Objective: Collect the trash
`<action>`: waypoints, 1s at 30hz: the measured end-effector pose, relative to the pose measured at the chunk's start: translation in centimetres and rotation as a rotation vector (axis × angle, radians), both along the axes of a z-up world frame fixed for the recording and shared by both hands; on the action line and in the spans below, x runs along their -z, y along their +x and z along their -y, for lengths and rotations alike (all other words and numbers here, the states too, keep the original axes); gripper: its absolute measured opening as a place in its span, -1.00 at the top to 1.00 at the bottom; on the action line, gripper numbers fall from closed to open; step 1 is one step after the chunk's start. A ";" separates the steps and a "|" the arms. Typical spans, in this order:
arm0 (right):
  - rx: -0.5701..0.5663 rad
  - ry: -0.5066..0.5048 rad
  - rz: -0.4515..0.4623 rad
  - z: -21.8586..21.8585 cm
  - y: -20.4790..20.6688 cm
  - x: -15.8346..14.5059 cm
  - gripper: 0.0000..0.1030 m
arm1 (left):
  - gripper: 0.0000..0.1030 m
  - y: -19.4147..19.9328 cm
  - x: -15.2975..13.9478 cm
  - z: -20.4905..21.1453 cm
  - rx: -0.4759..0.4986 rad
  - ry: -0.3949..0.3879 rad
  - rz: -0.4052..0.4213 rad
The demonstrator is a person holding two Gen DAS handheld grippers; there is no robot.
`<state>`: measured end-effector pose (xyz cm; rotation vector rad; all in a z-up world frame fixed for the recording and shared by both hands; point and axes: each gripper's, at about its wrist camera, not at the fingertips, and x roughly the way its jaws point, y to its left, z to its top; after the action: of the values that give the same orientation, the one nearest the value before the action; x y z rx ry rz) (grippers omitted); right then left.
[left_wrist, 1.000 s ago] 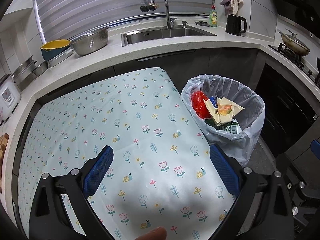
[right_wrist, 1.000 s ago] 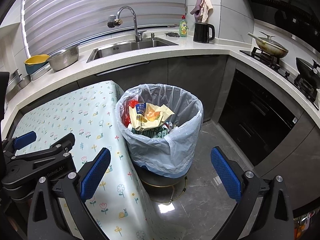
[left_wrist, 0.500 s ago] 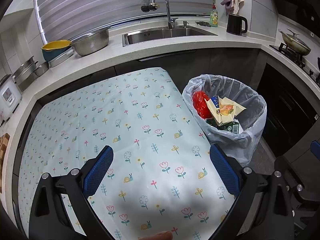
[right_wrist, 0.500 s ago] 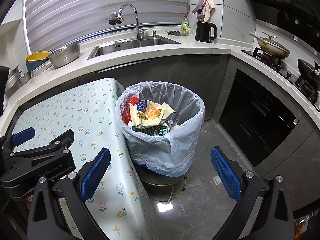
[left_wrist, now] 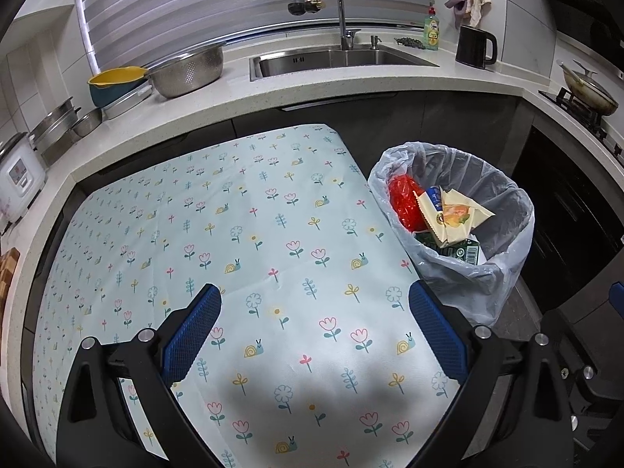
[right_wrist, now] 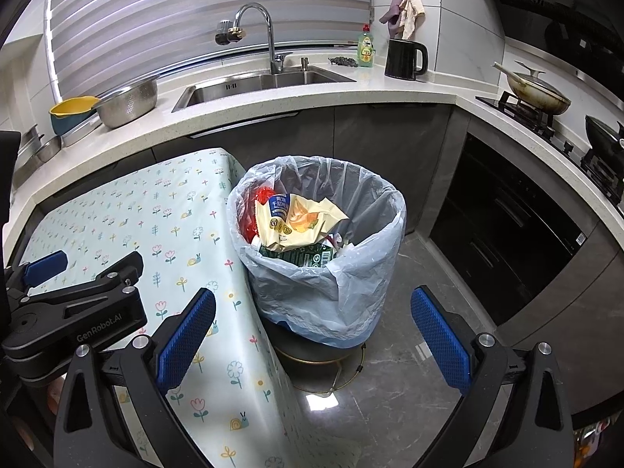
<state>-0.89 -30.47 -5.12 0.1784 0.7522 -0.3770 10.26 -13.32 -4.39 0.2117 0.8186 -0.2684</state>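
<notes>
your left tool (left_wrist: 312, 329) gaping, holding nothing, over the flowery surface (left_wrist: 241, 234) | right tool (right_wrist: 312, 331) same (wide apart) | bin (right_wrist: 319, 284) stuffed with wrappers (right_wrist: 300, 218)

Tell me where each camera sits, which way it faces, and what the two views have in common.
Left wrist: on the left gripper above the flowered table, facing the sink; its own open blue fingers show.
Right wrist: on the right gripper beside the table's edge, facing the lined trash bin full of wrappers; its open fingers and the left gripper's body show.
Shared: table, bin, sink, black kettle, green soap bottle.
</notes>
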 end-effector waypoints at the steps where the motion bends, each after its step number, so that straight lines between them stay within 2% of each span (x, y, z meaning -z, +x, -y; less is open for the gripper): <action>1: -0.002 -0.001 -0.001 0.0 0.0 0.1 -0.88 | -0.80 0.1 0.1 -0.1 -0.004 0.000 -0.002; 30: -0.021 0.006 0.003 -0.1 0.7 0.3 -0.88 | -0.80 0.1 0.4 -0.2 -0.014 0.015 0.003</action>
<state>-0.21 -30.32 -5.39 0.1766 0.7520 -0.3541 10.36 -13.12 -4.77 0.2204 0.8192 -0.2487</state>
